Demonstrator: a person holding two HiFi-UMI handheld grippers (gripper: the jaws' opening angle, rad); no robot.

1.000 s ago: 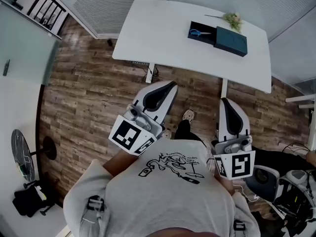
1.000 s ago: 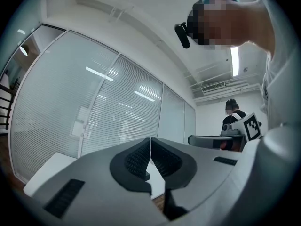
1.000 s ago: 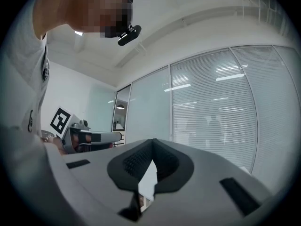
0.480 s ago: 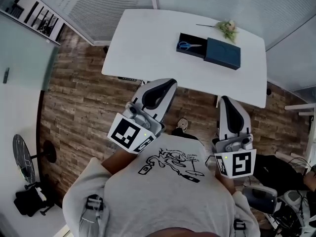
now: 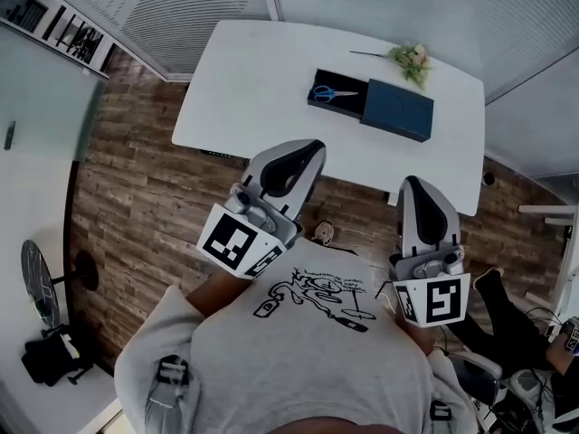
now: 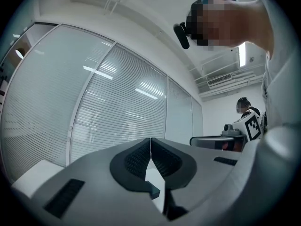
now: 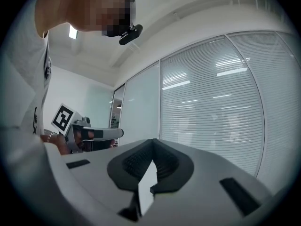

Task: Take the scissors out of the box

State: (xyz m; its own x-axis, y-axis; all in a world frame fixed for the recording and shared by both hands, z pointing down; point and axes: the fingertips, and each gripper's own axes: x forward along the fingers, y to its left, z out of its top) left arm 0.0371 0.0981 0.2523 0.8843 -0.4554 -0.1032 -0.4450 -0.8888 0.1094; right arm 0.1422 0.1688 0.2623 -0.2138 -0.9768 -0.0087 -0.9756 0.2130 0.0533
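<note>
Only the head view is showing the scissors [image 5: 333,92], lying in the open box [image 5: 349,106] on the white table [image 5: 244,80]. The gripper views are catching just blinds [image 6: 117,112], with the left gripper [image 6: 150,145] and right gripper [image 7: 153,147] pressing their jaws together, empty.

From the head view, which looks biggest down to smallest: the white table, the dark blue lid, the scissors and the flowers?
1. white table
2. dark blue lid
3. flowers and scissors: both tiny and too alike to rank.
</note>
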